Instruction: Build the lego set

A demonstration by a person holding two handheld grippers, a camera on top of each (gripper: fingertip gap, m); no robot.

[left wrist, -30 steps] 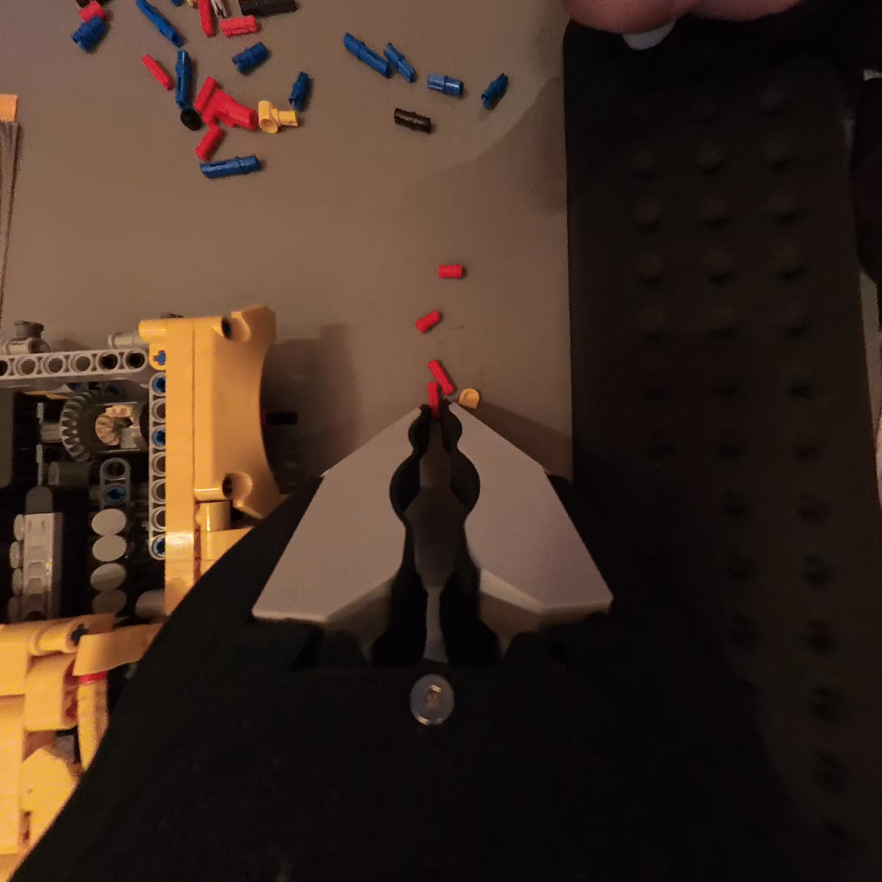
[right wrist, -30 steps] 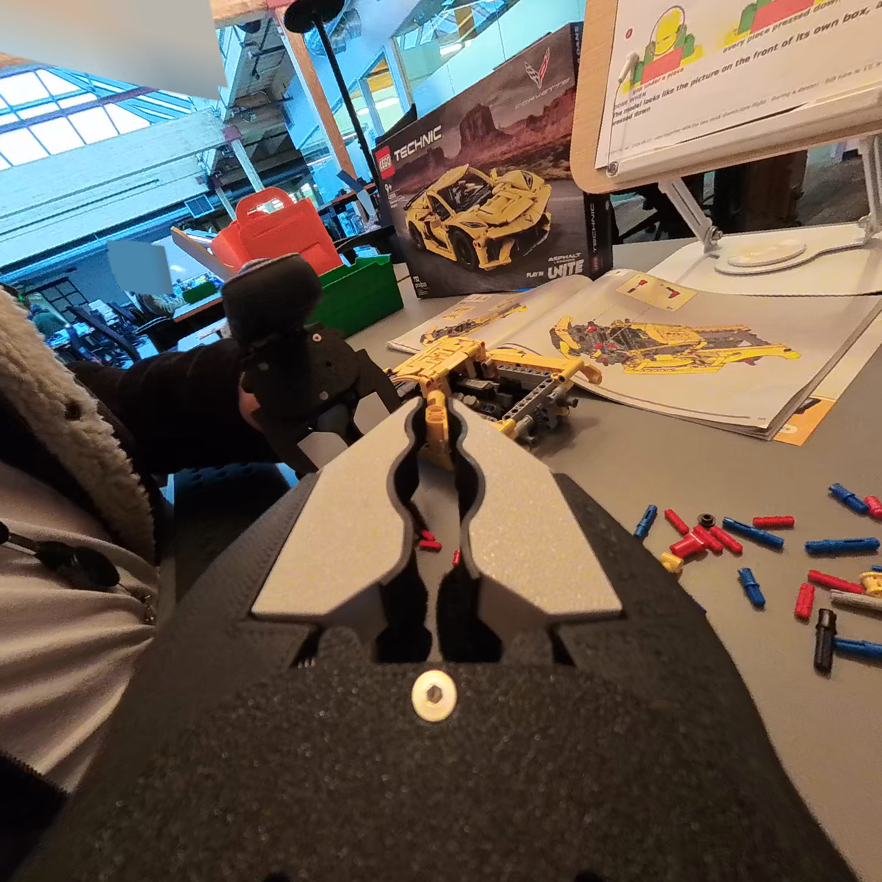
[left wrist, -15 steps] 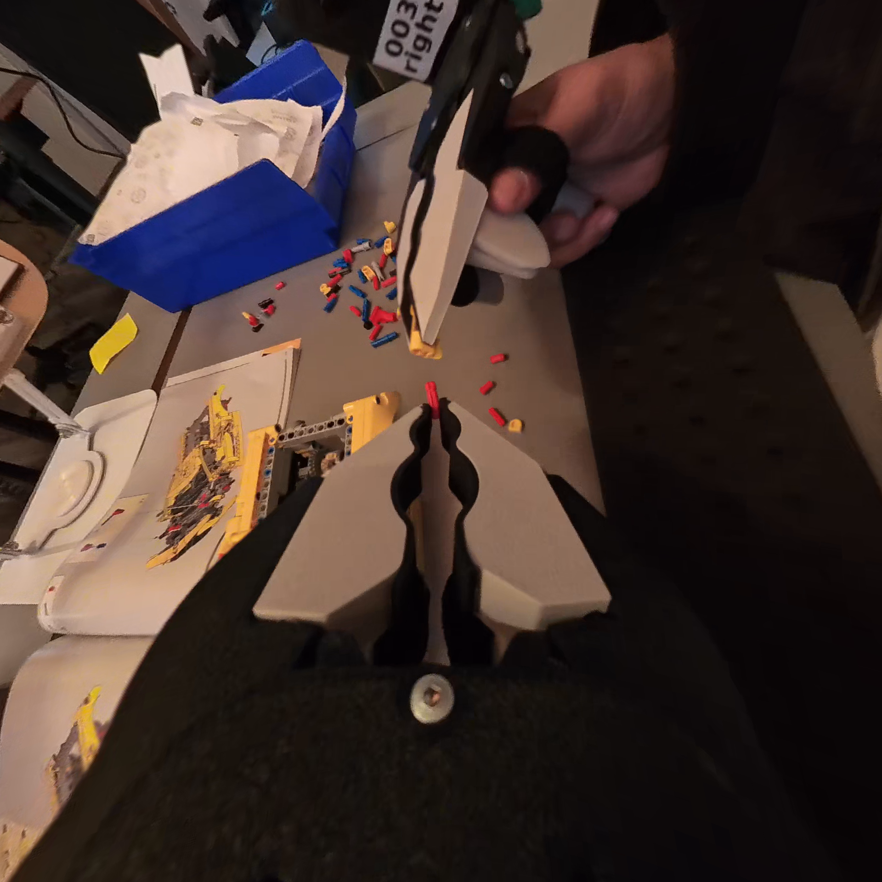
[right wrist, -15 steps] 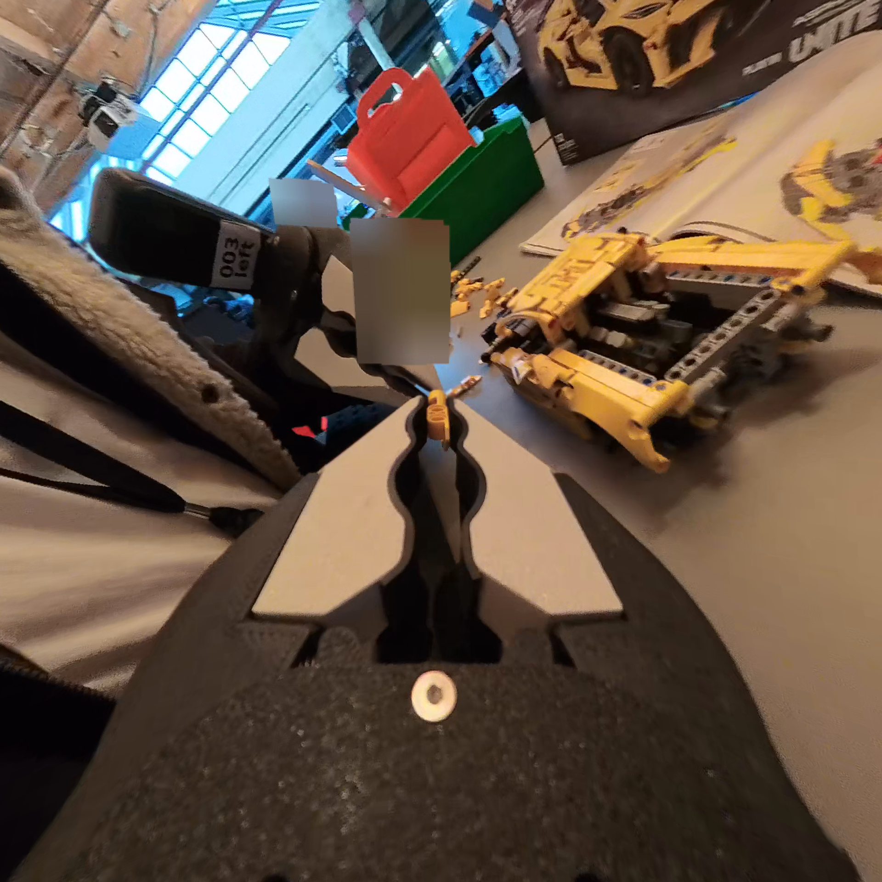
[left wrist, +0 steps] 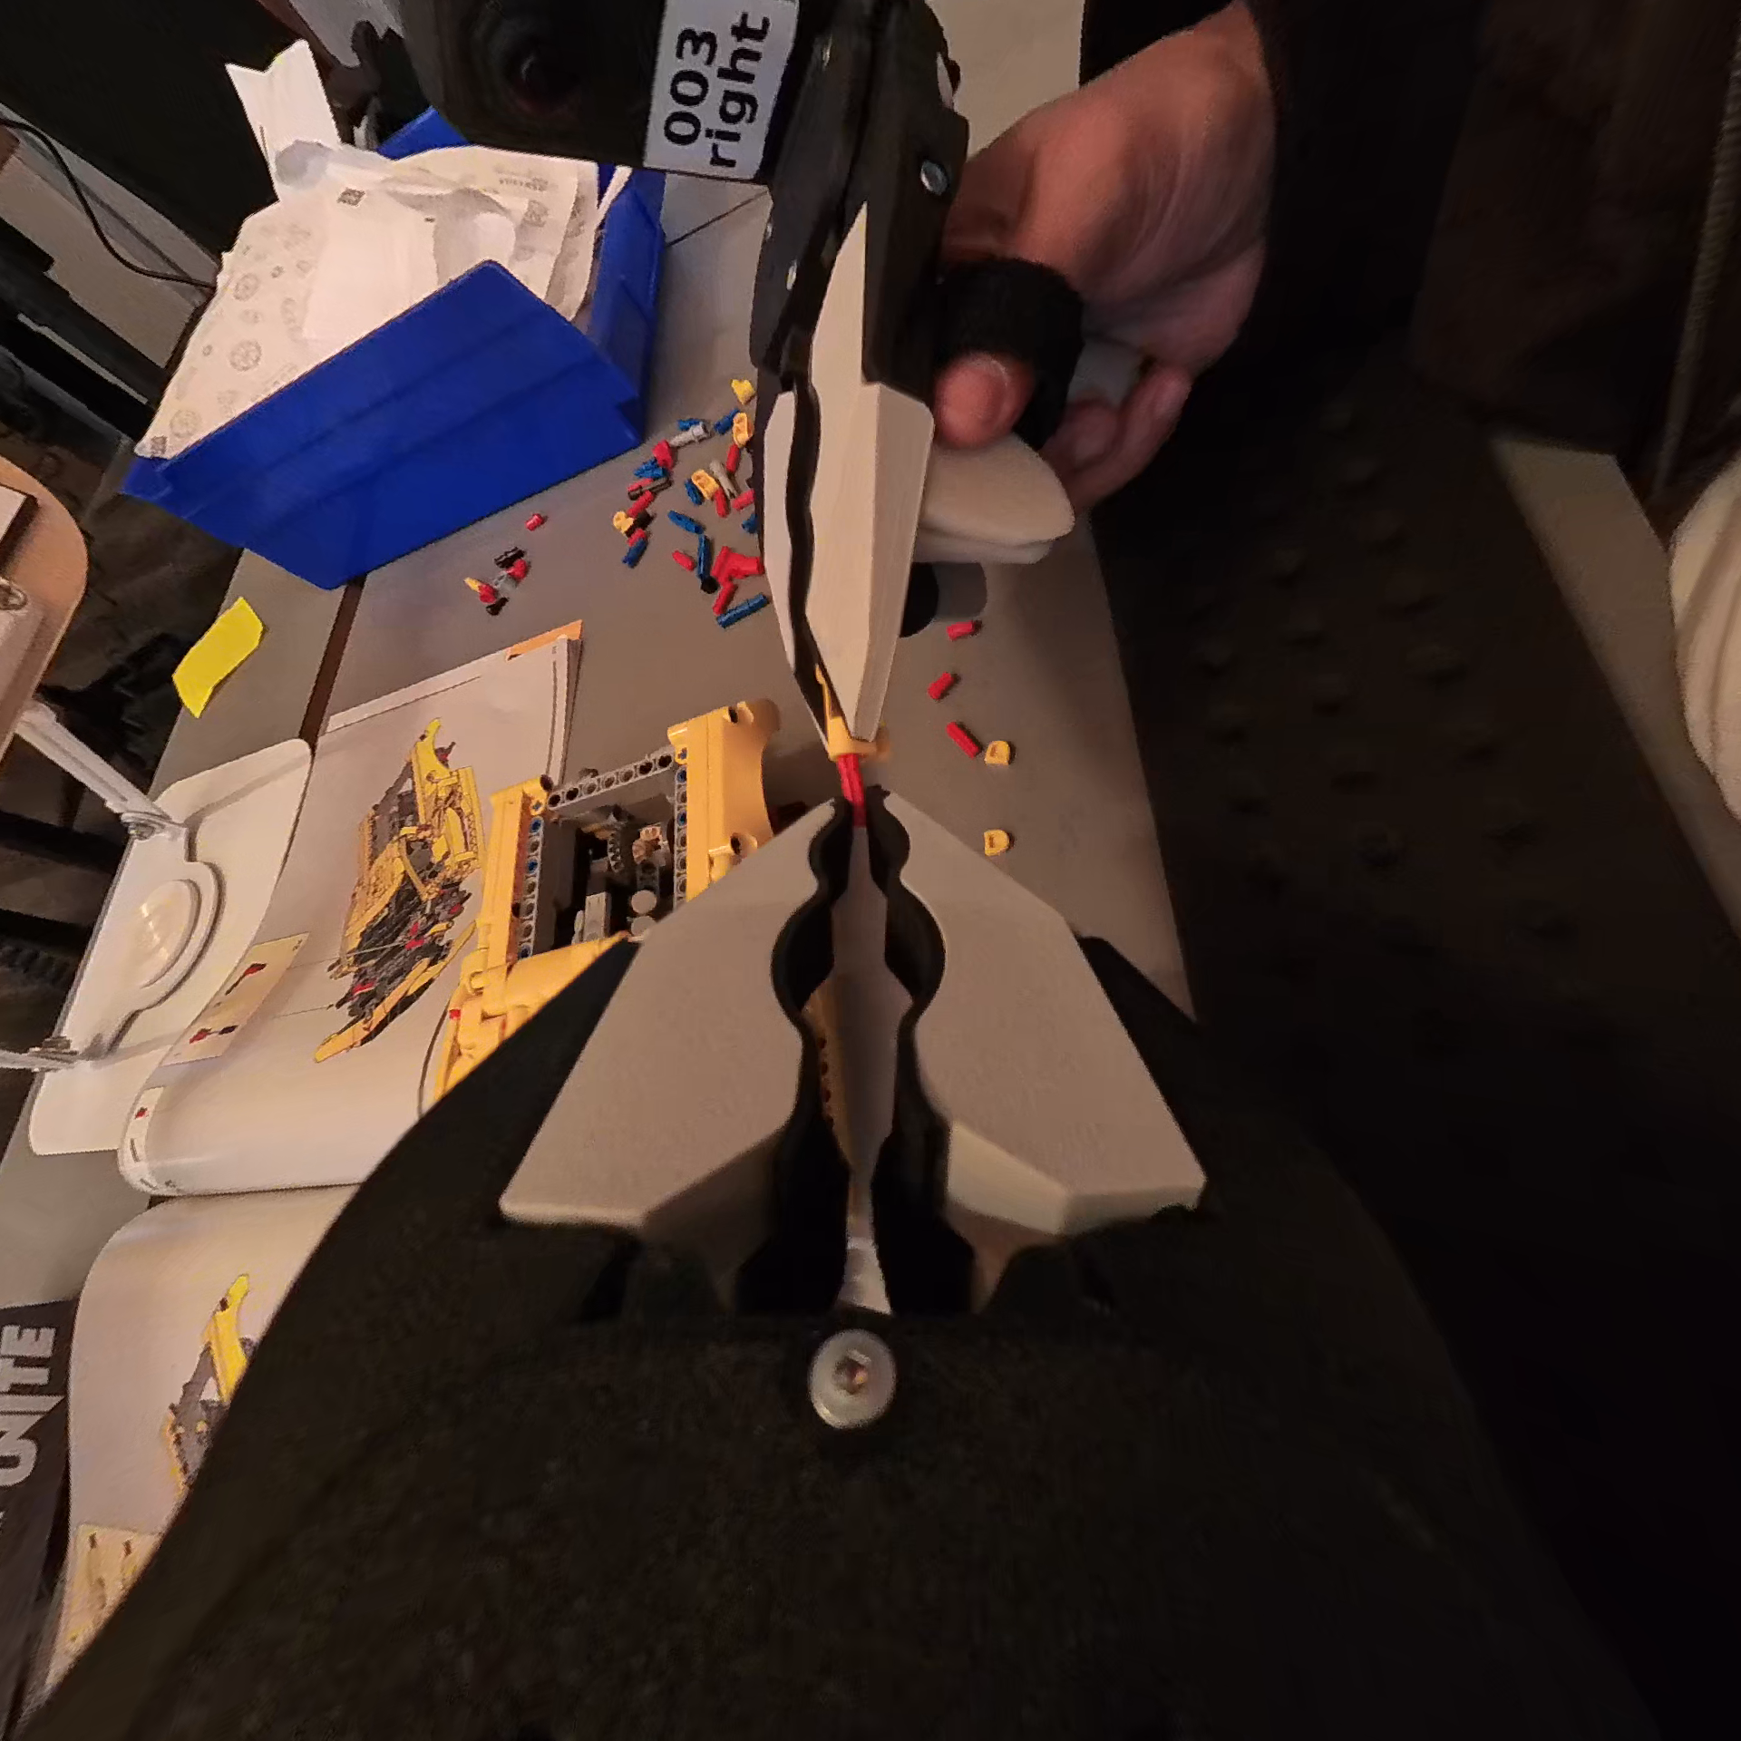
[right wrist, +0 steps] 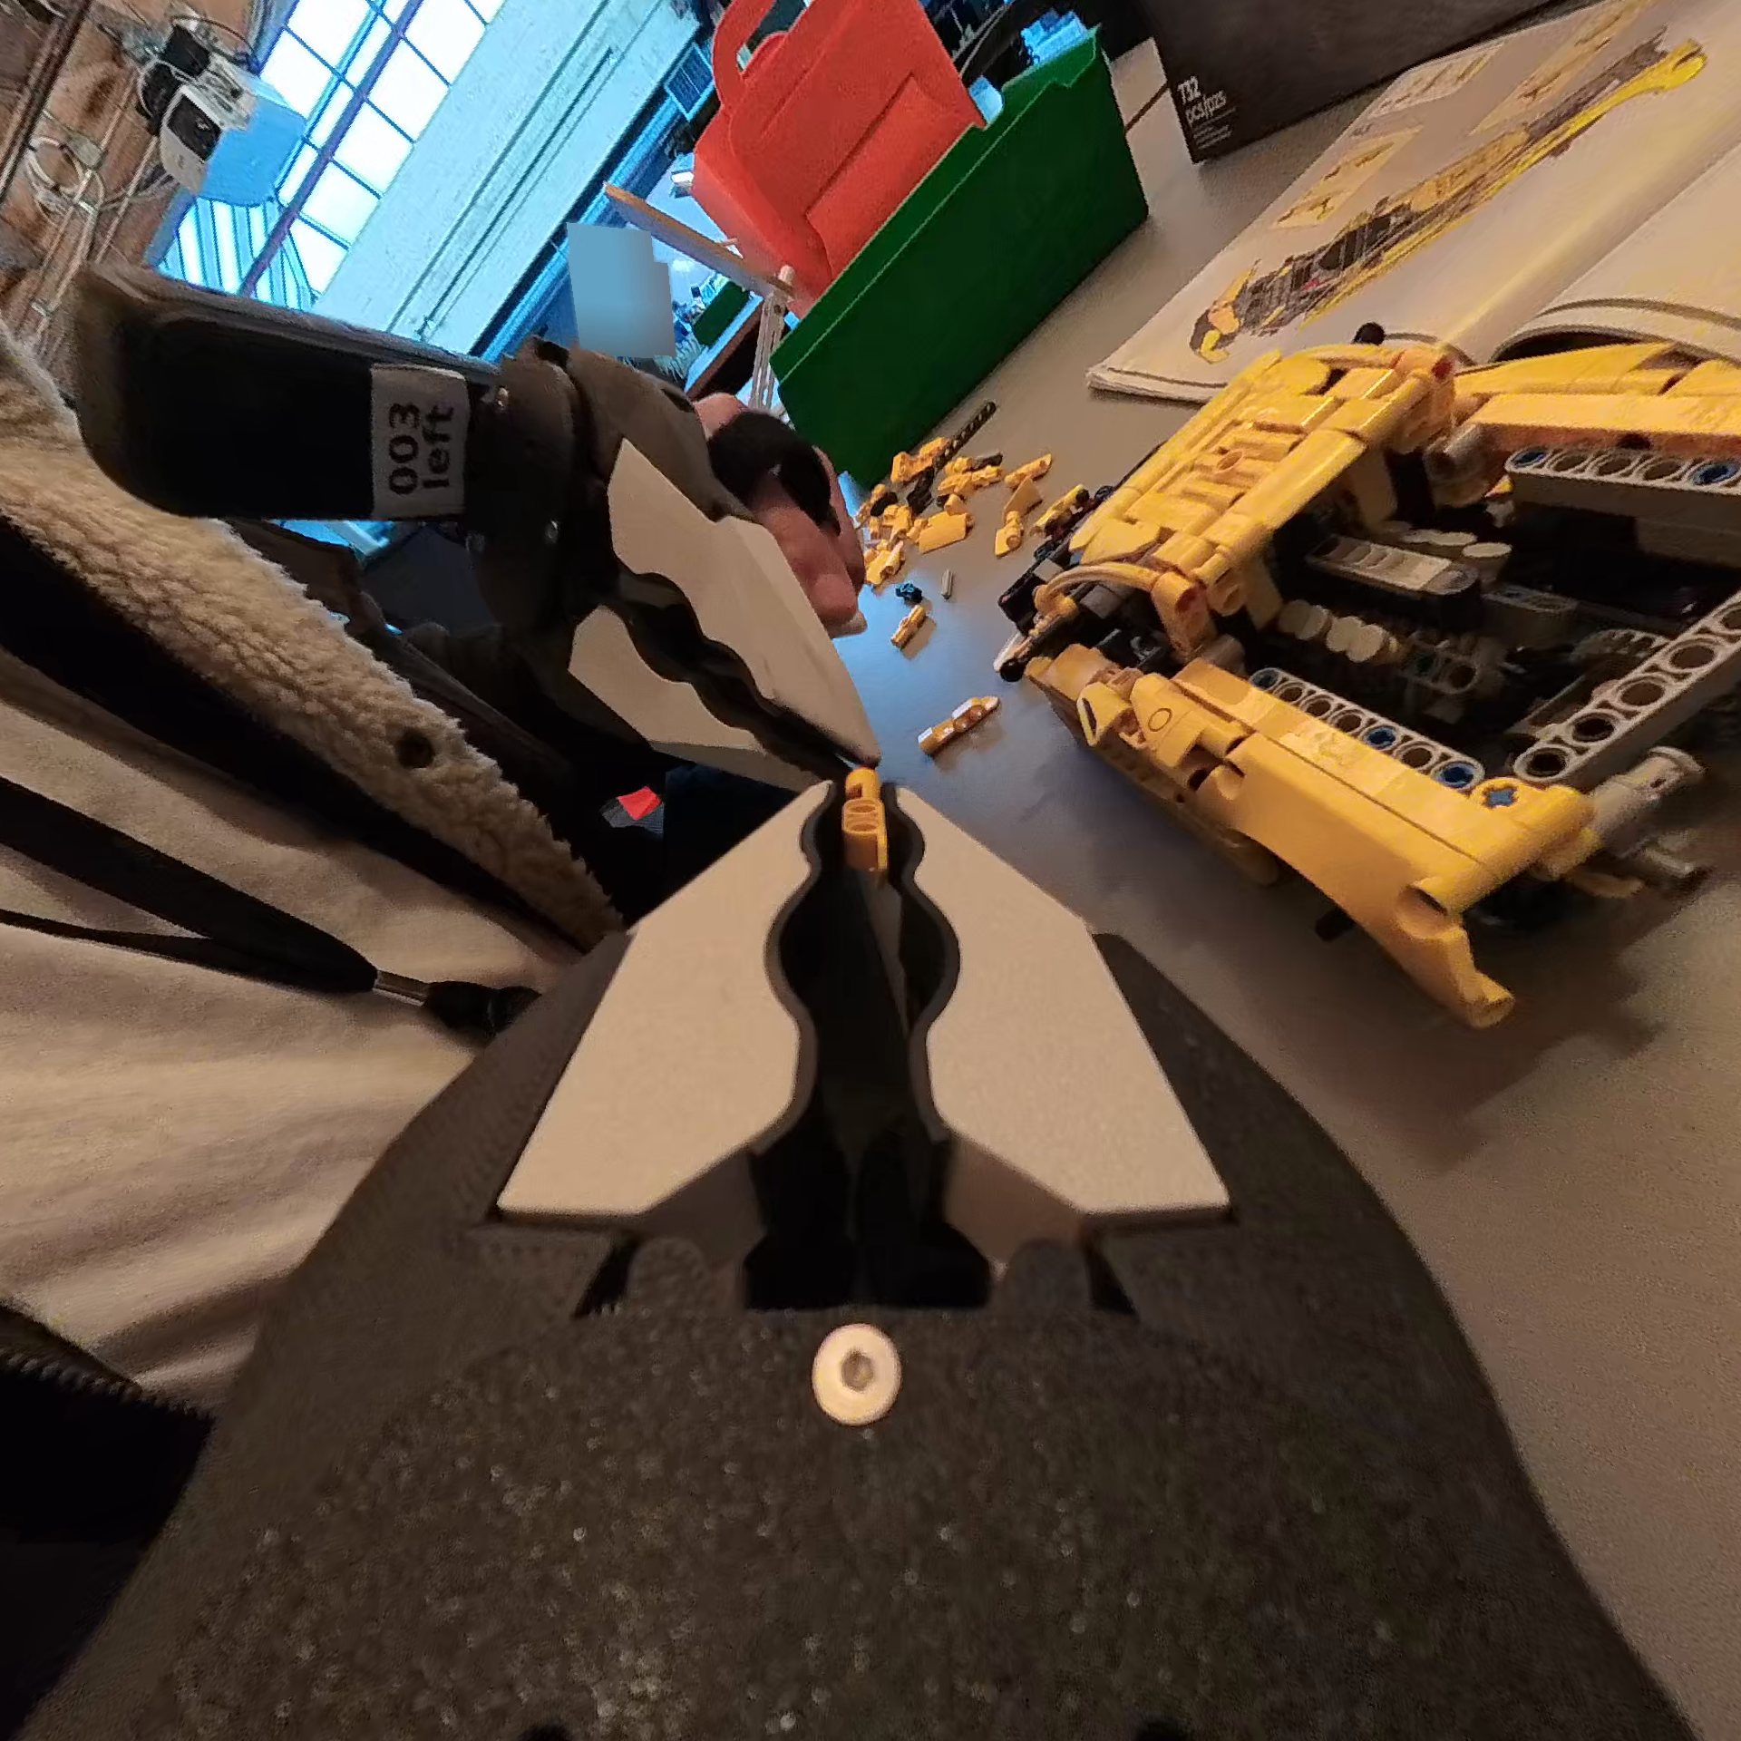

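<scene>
Far left on the table (left wrist: 1036, 584), an open instruction booklet (left wrist: 396, 848); next to it the half-built yellow car (left wrist: 603, 876), well clear of the work in hand. Centre, held above the table near its front edge: left gripper (left wrist: 855, 808) closed tight on a small red pin (left wrist: 851, 780), long axis pointing straight ahead and up. Directly ahead, tip to tip: right gripper (left wrist: 841, 725), descending from above, pinched shut on a small yellow connector (right wrist: 864, 818), hole end facing the pin. Pin and connector touching or nearly so, axes close to in line; seating depth impossible to tell. Likely next: a short straight push together. Further right, loose red and yellow bits (left wrist: 980, 744), then table edge and dark floor; open room all around.
</scene>
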